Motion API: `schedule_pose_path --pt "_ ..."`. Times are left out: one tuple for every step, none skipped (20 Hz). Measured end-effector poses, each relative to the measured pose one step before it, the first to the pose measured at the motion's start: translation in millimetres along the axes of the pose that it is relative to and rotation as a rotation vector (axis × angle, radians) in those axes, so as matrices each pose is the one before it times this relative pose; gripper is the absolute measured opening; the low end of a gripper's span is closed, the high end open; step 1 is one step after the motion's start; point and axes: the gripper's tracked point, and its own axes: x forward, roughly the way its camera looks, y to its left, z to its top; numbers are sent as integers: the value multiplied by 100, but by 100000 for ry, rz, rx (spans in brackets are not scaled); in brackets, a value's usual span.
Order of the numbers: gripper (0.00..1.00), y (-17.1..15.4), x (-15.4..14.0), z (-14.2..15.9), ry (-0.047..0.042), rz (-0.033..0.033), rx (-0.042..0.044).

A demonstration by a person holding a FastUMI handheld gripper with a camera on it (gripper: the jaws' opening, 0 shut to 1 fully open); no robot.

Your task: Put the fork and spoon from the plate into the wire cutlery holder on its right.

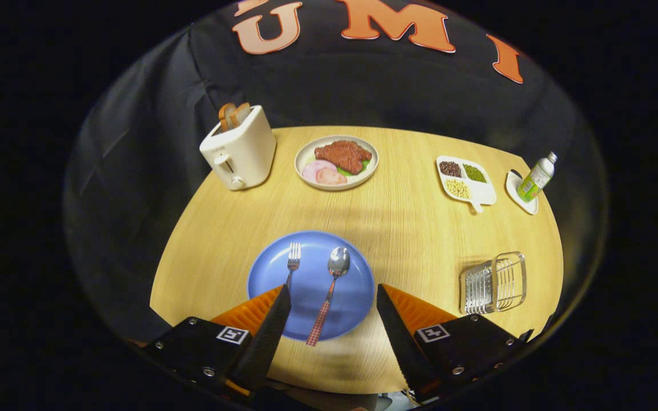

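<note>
The tongs (333, 297) are held wide apart over the near side of the blue plate (357, 285), with nothing gripped between them. The spoon (330, 294) lies in the gap between the fingers, bowl towards twelve o'clock and checked handle trailing back over the plate's near rim. The fork (292, 264) is laid parallel at about nine o'clock of the spoon, its tines pointing away and its handle partly covered by the left finger.

Both pieces are set lengthwise along the line of approach, presumably so that either handle can be straddled and pinched across its narrow width. The wide opening is judged to be a preparation for a descent onto one of them; neither has been lifted yet, so the task appears to be at its very start.

The wire cutlery holder (494, 283) stands on the table (409, 228) at three o'clock of the plate, well apart from it, near the table's right edge. The stretch of table between them is bare, so nothing is seen that would block the carry across.

Further off, at twelve o'clock, a plate of food (336, 162) is set; a toaster (239, 149) with bread in its slots stands at about eleven, and a divided dish of beans (466, 180) with a bottle (536, 177) on a saucer at about two. All of these are kept well away from the working area.
</note>
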Motion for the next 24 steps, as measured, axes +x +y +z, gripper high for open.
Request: schedule_pose_path --pt "89 269 378 -779 2320 -31 -43" --pt "88 559 783 -421 1842 -388 274" --pt "85 164 444 -718 1293 -575 507" --pt "85 117 471 -529 1027 -514 464" --pt "83 48 373 -594 1270 -509 265" --pt "81 142 354 -549 772 -116 201" --pt "77 196 287 -500 705 -366 211" --pt "75 195 423 -506 732 -302 58" --pt "71 23 288 -472 694 -485 -15" --pt "69 46 286 -395 810 -468 437" --pt "64 -94 356 -490 869 -225 935" --pt "62 385 388 -349 636 762 1480" --pt "58 404 286 -77 -35 821 1198" --pt "54 146 290 -60 46 -386 91" --pt "48 -78 261 -134 -70 -866 -836" --pt "43 -177 358 -14 -309 -1534 -909" --pt "39 -119 273 -130 51 -1413 -198" --pt "36 41 377 -136 449 -302 693" --pt "32 158 308 -215 667 -324 1195" --pt "29 51 281 -238 918 -446 600" --pt "24 109 243 -192 504 -443 27" --pt "22 -74 151 13 -303 -801 -378" --pt "20 -91 132 129 -892 -940 99" --pt "19 -210 65 153 -688 -1246 367"
